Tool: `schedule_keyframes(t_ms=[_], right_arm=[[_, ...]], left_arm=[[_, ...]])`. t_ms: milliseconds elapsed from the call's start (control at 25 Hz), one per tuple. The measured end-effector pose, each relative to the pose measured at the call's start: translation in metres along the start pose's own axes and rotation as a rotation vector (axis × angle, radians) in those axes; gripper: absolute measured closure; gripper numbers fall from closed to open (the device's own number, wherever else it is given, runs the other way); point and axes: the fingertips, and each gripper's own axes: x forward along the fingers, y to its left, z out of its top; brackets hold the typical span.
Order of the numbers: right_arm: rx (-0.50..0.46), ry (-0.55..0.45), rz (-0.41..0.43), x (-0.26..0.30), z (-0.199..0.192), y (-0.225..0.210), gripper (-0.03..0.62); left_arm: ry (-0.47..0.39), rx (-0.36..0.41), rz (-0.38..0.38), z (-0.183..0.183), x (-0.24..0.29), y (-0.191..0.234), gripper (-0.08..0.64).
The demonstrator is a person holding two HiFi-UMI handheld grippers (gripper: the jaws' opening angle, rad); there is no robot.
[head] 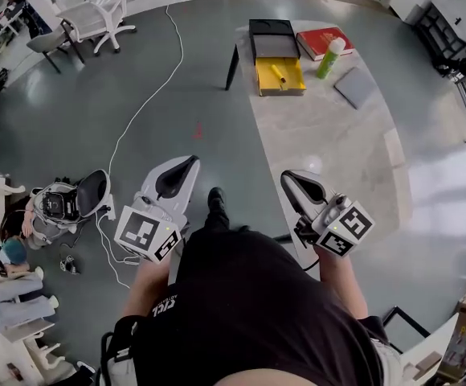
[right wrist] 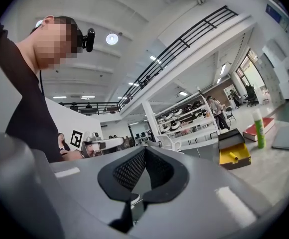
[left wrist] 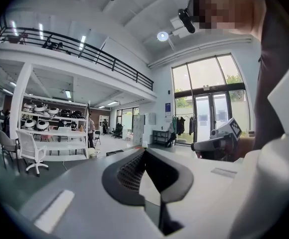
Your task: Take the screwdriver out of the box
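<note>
Head view: white print on the person's black shirt [head: 257,312] is too small to read. The left gripper [head: 186,164] and the right gripper [head: 292,178] both have their jaws pressed together, empty, well short of the black box with a yellow tray [head: 281,87], where the yellow screwdriver [head: 278,73] lies. Right of the box sit a red book [head: 323,40], a green bottle [head: 329,58] and a grey pad [head: 354,87]. Bare pale tabletop [head: 337,151] lies before it.

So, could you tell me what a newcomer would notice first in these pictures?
The open yellow box at the far end of the table stands out, with a yellow screwdriver lying in it and a red book and green bottle beside it. Close to the person, the left claw and right claw are both shut and empty.
</note>
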Motion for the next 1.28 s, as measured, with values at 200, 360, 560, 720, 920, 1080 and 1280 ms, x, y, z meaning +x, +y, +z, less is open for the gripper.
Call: schedule_keyframes(t_ms=[200, 360, 560, 720, 920, 1080, 1280], right_arm=[[0.026, -0.002, -0.028, 0.016, 0.011, -0.028, 0.578], [0.031, 0.001, -0.034, 0.043, 0.023, -0.051, 0.578], [0.035, 0.013, -0.041, 0.088, 0.033, -0.074, 0.578], [0.038, 0.012, -0.039, 0.133, 0.041, -0.087, 0.578], [0.059, 0.011, -0.027, 0.194, 0.045, -0.097, 0.578], [0.054, 0.031, -0.027, 0.23, 0.041, -0.106, 0.578], [0.071, 0.039, -0.07, 0.25, 0.045, -0.125, 0.578]], left_arm=[[-0.005, -0.029, -0.031, 0.005, 0.035, 0.023, 0.56], [-0.009, -0.04, -0.058, 0.013, 0.063, 0.046, 0.56], [-0.002, -0.05, -0.075, 0.015, 0.088, 0.087, 0.56], [0.0, -0.047, -0.095, 0.017, 0.1, 0.126, 0.559], [0.003, -0.05, -0.095, 0.018, 0.106, 0.179, 0.56], [0.013, -0.052, -0.095, 0.011, 0.114, 0.217, 0.56], [0.03, -0.081, -0.12, 0.004, 0.135, 0.242, 0.559]])
